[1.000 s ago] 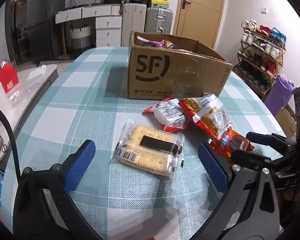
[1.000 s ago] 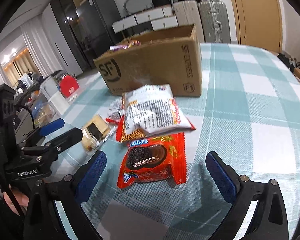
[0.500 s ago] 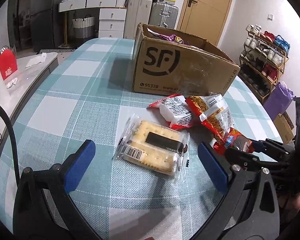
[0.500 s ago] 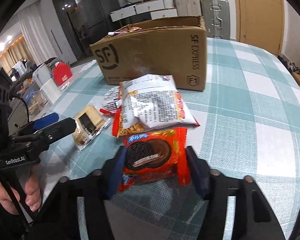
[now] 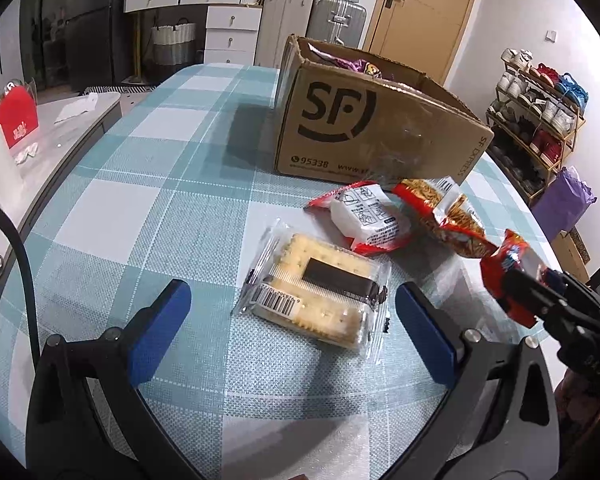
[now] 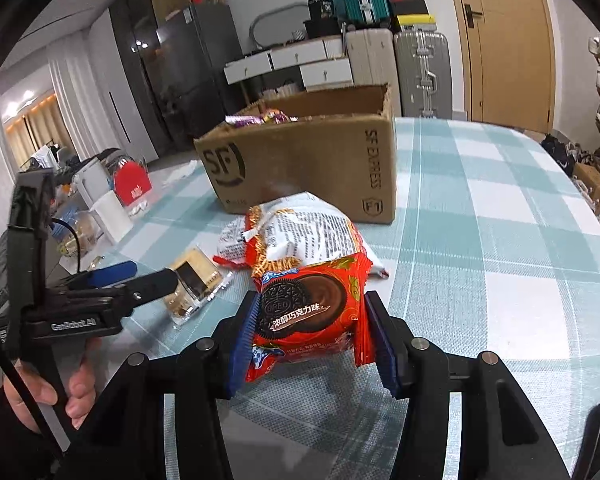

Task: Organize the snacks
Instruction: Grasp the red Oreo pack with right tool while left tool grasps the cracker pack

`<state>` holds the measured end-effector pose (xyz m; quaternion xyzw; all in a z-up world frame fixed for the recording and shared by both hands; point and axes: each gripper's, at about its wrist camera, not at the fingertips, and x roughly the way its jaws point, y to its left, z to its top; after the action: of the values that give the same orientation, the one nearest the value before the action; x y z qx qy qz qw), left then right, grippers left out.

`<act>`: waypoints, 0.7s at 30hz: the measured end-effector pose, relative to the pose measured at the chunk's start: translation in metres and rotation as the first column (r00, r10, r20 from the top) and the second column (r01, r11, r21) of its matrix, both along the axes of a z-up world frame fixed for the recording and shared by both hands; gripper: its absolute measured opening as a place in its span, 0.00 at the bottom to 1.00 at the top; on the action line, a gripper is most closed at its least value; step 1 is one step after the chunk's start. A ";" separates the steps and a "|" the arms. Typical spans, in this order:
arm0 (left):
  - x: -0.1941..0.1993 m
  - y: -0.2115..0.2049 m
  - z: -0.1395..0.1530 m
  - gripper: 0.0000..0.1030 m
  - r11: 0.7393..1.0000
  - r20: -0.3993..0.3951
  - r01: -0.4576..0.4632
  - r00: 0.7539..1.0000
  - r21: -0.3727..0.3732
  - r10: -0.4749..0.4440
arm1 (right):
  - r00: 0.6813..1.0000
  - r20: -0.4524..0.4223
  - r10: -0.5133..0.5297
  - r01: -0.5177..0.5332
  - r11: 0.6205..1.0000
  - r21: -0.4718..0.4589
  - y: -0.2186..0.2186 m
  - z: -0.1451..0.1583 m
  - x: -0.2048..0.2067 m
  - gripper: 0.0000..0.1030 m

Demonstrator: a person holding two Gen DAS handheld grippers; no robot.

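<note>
My right gripper (image 6: pixel 314 332) is shut on a red Oreo pack (image 6: pixel 306 306), lifted a little off the checked tablecloth; the same pack (image 5: pixel 508 268) shows at the right edge of the left wrist view. My left gripper (image 5: pixel 290 322) stands open around a clear-wrapped cracker pack (image 5: pixel 320 294) lying on the table, its pads apart from the wrapper. A red noodle-snack bag (image 6: pixel 308 236) and a small red-and-white pack (image 5: pixel 364 216) lie before the open brown SF box (image 5: pixel 364 120), which holds several snacks.
The teal-and-white checked table (image 5: pixel 148 184) spreads left and behind the box. A side counter (image 5: pixel 40 128) with a red stand runs along the left. Suitcases (image 6: pixel 420 64), a door and a shoe rack (image 5: pixel 540 108) stand beyond. A hand (image 6: pixel 40 392) grips the left tool.
My right gripper closed from wide open onto the Oreo pack and raised it slightly off the cloth. The left gripper stayed open over the cracker pack.
</note>
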<state>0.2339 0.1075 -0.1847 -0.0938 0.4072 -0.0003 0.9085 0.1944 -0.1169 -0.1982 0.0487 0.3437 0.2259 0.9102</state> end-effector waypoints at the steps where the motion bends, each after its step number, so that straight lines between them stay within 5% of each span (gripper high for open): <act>1: 0.001 0.000 -0.001 0.99 1.000 -0.007 0.005 1.000 -0.002 -0.005 | 1.000 0.006 -0.002 0.002 1.000 0.002 0.000 0.001 -0.001 0.51; 7: 0.012 -0.005 -0.010 0.99 0.999 -0.060 0.046 0.997 -0.008 -0.046 | 1.000 0.002 -0.001 0.001 0.999 0.032 -0.005 0.003 -0.002 0.51; 13: 0.029 -0.019 -0.015 0.99 0.985 -0.110 0.103 0.990 0.138 -0.088 | 1.000 0.009 0.000 0.000 0.997 0.076 -0.012 0.004 -0.004 0.51; 21: 0.050 -0.026 -0.021 0.99 0.968 -0.182 0.188 0.971 0.166 -0.158 | 1.000 0.005 -0.002 0.001 0.991 0.136 -0.021 0.003 -0.004 0.51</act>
<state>0.2837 0.0813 -0.2054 0.0260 0.4872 -0.0347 0.8722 0.1907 -0.1378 -0.1949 0.1105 0.3252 0.2484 0.9057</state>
